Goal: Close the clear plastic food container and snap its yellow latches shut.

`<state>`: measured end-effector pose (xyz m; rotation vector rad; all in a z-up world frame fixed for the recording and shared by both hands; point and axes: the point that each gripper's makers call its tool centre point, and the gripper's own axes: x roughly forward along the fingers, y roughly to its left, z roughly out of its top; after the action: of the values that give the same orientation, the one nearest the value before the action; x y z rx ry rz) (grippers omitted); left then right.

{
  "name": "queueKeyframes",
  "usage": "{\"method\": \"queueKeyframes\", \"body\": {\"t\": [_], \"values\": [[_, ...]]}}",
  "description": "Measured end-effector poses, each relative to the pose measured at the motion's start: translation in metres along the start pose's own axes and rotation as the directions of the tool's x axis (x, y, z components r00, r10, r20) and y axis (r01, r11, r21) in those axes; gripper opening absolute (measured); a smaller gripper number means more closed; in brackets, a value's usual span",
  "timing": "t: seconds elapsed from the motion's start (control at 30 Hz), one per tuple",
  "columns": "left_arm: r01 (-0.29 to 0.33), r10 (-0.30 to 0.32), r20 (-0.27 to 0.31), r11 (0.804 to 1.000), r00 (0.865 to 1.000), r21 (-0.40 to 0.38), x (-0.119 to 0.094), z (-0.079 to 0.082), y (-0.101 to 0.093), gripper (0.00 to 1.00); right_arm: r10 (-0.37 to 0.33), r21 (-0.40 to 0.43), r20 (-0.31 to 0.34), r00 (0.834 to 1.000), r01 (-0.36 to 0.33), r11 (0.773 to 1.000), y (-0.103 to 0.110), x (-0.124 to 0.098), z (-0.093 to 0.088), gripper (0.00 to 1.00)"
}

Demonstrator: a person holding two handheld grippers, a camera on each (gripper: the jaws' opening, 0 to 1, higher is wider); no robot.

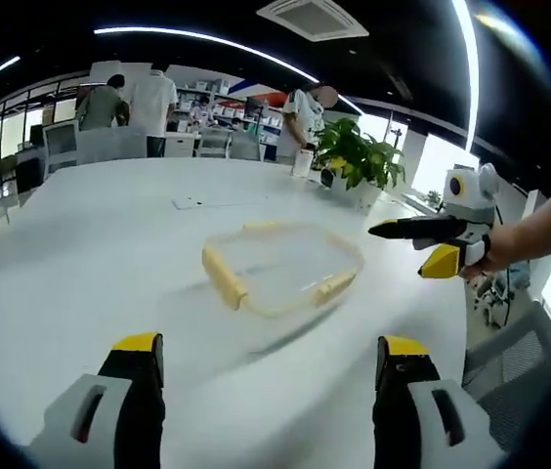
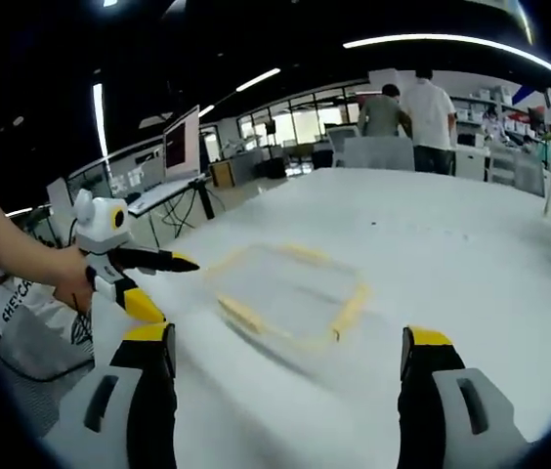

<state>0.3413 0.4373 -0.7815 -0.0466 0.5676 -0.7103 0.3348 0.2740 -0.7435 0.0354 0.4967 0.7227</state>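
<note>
Holding my left gripper (image 1: 268, 376) low over the table (image 1: 90, 254), I see its jaws spread wide with nothing between them. My right gripper (image 2: 290, 371) is the same, jaws well apart and empty. Ahead of both, near the table's middle, sits the container (image 1: 280, 269), clear with yellow latches (image 1: 225, 278) along its edges; it is blurred in the right gripper view (image 2: 285, 293), so I cannot tell how the lid sits. Neither gripper touches it.

In the left gripper view my right gripper (image 1: 407, 230) comes in from the right, held in a hand (image 1: 481, 259), beside the container and apart from it. In the right gripper view my left gripper (image 2: 163, 262) comes in from the left, likewise apart.

Beyond the container stands a plant (image 1: 354, 156) near the far table edge, with people (image 1: 148, 107) standing behind. Off the table's side I see monitors (image 2: 180, 142) on desks
</note>
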Motion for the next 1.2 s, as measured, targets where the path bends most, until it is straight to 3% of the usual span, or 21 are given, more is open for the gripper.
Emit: {"method": "queueKeyframes", "body": {"t": [0.2, 0.8, 1.2], "values": [[-0.005, 0.005, 0.022, 1.000, 1.000, -0.014, -0.013, 0.002, -0.001, 0.86, -0.003, 0.003, 0.010, 1.000, 0.003, 1.000, 0.002, -0.007, 0.002, 0.93], [-0.034, 0.034, 0.034, 0.999, 0.999, -0.022, -0.042, 0.000, -0.002, 0.83, -0.044, 0.049, -0.001, 0.999, 0.044, 0.998, -0.012, -0.040, -0.015, 0.88], [-0.061, 0.064, 0.036, 0.996, 0.997, -0.068, -0.065, -0.011, -0.005, 0.82, -0.078, 0.101, 0.007, 0.997, 0.077, 0.992, -0.013, -0.060, -0.025, 0.86]]}}
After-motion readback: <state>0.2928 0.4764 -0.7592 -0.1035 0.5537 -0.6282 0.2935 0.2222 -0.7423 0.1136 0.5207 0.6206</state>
